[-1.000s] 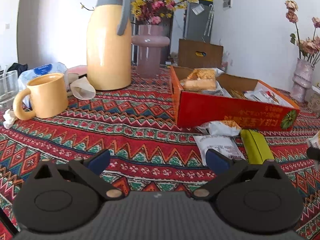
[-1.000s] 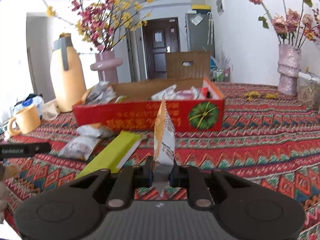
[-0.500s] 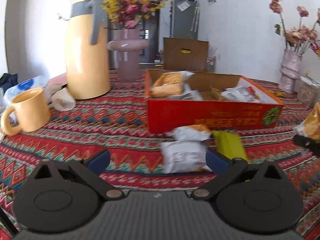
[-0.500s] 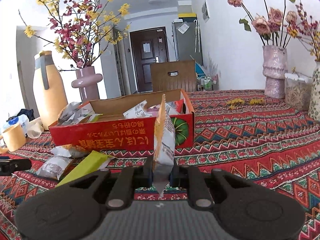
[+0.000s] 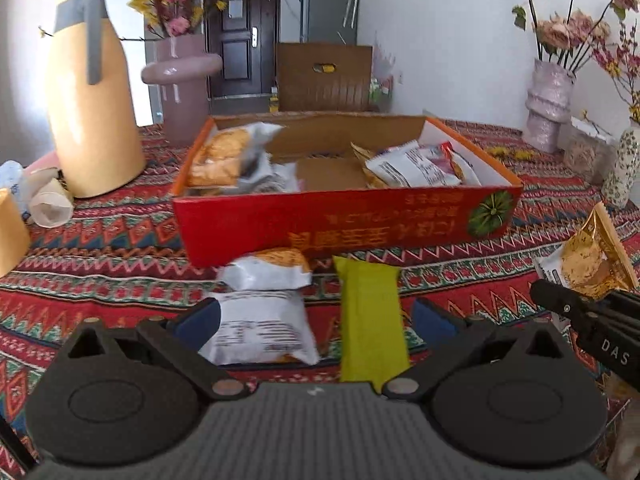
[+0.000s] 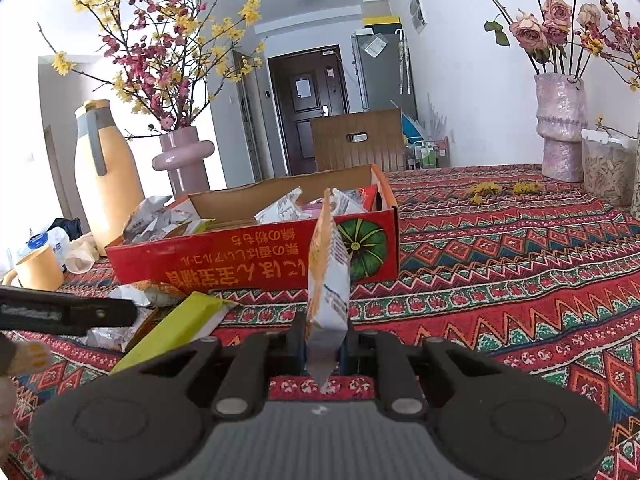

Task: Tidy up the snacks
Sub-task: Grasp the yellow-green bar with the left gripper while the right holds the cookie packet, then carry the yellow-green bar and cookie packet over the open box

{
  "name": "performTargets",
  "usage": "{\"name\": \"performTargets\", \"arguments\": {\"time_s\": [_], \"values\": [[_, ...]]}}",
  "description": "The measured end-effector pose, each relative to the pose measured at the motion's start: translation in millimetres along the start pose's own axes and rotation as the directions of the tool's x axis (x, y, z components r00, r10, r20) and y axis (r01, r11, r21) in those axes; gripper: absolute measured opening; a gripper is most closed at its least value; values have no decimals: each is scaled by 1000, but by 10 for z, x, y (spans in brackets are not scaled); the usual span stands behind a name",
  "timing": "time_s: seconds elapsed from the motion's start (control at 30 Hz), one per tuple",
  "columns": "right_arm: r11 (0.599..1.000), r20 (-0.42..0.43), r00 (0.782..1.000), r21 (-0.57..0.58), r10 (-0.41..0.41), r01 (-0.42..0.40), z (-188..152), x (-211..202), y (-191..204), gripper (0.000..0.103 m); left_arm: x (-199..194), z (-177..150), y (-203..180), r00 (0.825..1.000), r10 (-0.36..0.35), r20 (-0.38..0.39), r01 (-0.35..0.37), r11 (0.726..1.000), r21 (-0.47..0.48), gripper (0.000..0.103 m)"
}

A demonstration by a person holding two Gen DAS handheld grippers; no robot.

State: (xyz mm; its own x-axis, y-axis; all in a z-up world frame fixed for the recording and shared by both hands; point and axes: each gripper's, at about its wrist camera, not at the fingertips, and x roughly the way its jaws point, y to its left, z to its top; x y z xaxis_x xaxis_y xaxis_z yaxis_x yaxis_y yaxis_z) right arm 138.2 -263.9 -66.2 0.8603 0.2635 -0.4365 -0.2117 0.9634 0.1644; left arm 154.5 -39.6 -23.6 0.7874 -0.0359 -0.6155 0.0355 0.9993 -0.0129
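Clamping an orange-and-white snack packet [image 6: 326, 280] edge-on in the right gripper [image 6: 323, 346], short of the red cardboard box [image 6: 256, 264]. Hovering wide open, the left gripper [image 5: 316, 320] over a white packet [image 5: 260, 332] and a yellow-green bar [image 5: 370, 320] lying just before that box. Risking, perhaps, the thin packet slipping or snagging the box wall.

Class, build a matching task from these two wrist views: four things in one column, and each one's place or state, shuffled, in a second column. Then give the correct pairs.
1. yellow-green packet
2. orange snack packet
3. left gripper
4. thermos jug

A. clamped in the right gripper
B. open, holding nothing
C. flat on the cloth before the red box
D. upright beside the pink vase

Pairs: 1-C, 2-A, 3-B, 4-D
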Motion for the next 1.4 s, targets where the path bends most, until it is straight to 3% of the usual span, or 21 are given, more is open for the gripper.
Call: {"name": "performTargets", "arguments": {"time_s": [0.4, 0.67, 0.9, 1.17, 1.3, 1.4], "values": [[999, 0, 999, 15, 38, -38, -1, -7, -43, 14, 267, -9, -234, 997, 32, -76, -29, 999, 38, 102], [999, 2, 999, 16, 47, -47, 1, -8, -42, 14, 231, -20, -307, 997, 47, -62, -43, 997, 65, 87], [999, 2, 999, 16, 46, -46, 1, -8, -41, 14, 229, -21, -272, 996, 66, -67, -62, 996, 60, 87], [999, 2, 999, 15, 47, -47, 1, -8, -40, 14, 270, -13, -253, 983, 143, -118, -135, 988, 74, 91], [999, 2, 999, 15, 49, -49, 0, -9, -37, 14, 280, -17, -224, 983, 131, -125, -124, 990, 60, 90], [999, 2, 999, 15, 48, -48, 0, -9, -35, 14, 266, -25, -234, 987, 108, -122, -102, 993, 58, 74]]}}
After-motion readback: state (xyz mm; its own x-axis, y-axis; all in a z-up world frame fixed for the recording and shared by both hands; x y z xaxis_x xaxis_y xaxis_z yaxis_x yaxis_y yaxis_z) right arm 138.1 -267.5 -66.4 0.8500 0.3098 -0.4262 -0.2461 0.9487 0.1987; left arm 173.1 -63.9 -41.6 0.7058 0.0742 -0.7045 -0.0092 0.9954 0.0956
